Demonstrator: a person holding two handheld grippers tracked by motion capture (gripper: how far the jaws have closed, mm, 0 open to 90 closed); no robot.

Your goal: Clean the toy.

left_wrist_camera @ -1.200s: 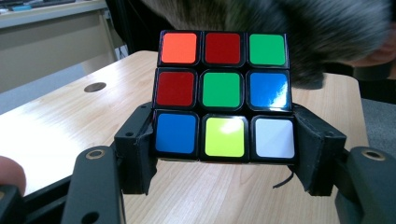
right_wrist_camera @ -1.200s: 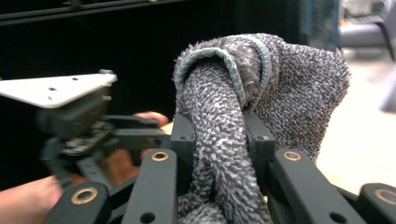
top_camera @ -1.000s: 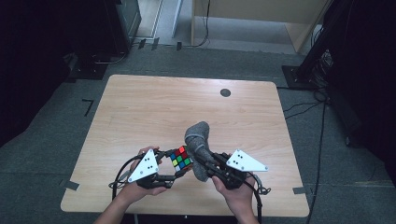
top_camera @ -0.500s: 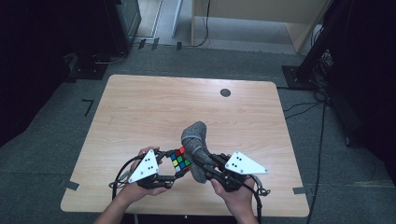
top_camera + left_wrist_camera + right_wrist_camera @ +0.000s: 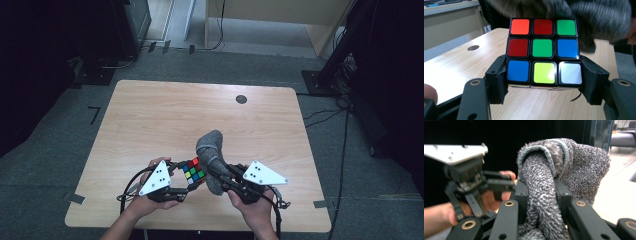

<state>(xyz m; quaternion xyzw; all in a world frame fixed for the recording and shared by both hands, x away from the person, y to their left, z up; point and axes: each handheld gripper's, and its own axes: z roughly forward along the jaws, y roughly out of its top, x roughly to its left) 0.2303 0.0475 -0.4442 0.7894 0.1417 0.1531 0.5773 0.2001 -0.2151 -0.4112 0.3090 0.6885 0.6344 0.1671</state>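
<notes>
In the high view, both hands sit low in the frame near the desk's (image 5: 150, 115) front edge. The left tongs (image 5: 186, 181) are clamped on a cube (image 5: 193, 170), and the right tongs (image 5: 220, 176) are clamped on a grey cloth (image 5: 210, 150) that stands up in a rumpled hump just right of the cube, touching it.

The left gripper view brings the cube (image 5: 543, 51) close: nine tiles face the camera, orange, red and green on top, red, green and blue across the middle, blue, yellow and white below. The black jaws pinch its bottom row from both sides, and the cloth (image 5: 596, 22) hangs across the upper right, brushing the cube's top corner.

The right gripper view shows the cloth (image 5: 544, 185) as a thick rolled fold with a stitched hem, squeezed upright between its jaws. The left tongs (image 5: 506, 185) and the hand (image 5: 486, 202) holding them show at the left of that frame, blurred.

The upper two thirds of the desk lie bare, with only a dark round spot (image 5: 241, 99) near the far edge. The work sits close to the near edge, with little desk below it.

Against the earlier frames, hands, cube and cloth sit in the same places; both grips are unchanged.
</notes>
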